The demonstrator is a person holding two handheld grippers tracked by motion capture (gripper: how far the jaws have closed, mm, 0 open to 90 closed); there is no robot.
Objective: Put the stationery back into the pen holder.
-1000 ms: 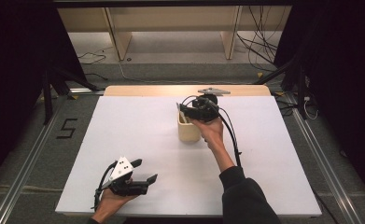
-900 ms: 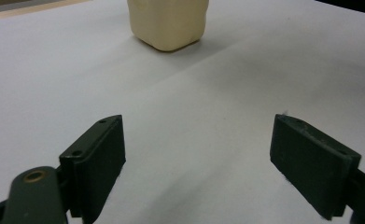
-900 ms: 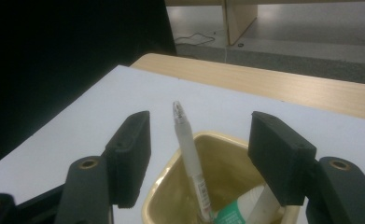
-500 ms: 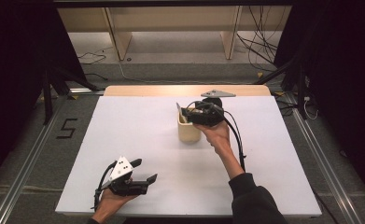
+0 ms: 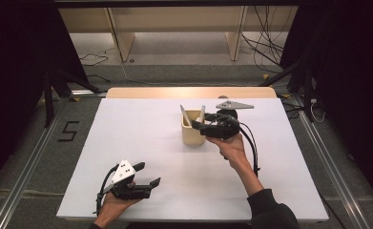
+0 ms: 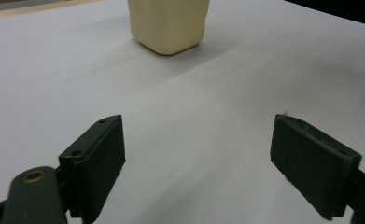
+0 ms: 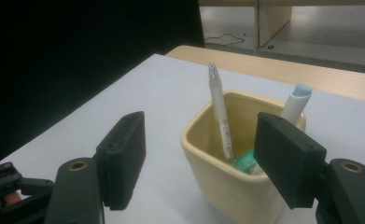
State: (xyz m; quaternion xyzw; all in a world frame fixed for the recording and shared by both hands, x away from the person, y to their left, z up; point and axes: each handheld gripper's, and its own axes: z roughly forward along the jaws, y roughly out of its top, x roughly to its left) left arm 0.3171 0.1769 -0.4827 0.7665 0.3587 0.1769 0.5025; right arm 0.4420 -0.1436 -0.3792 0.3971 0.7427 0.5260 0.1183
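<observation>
**Right gripper beside the pen cup, jaws apart**

Here the cream cup point(image 5: 193, 133) stood a little right of the middle of the white table point(image 5: 127, 143), toward its far half. In the high view two things leaned up out of it: a white pen point(image 5: 183, 114) slanting toward the left and a second pen point(image 5: 202, 113) close to upright beside it. The right gripper view showed the same cup point(image 7: 227, 186) from close by, with the white pen point(image 7: 220, 121) resting against the inside wall, a pale blue-capped marker point(image 7: 296, 102) at the far right corner, and something green point(image 7: 244, 162) lying low inside.

The right gripper point(image 5: 204, 125) sat just to the right of the cup at rim height, its tips pointing left toward it. Its jaws had just been opening and stood wide. In its own view the cup lay beyond and between them, but neither pad pressed on the cup or on either pen, and nothing was gripped.

The left gripper point(image 5: 148, 175) rested low near the front left of the table, well apart from the cup. Its jaws stood wide over bare tabletop, with the cup point(image 6: 168, 25) visible far ahead between them.
</observation>
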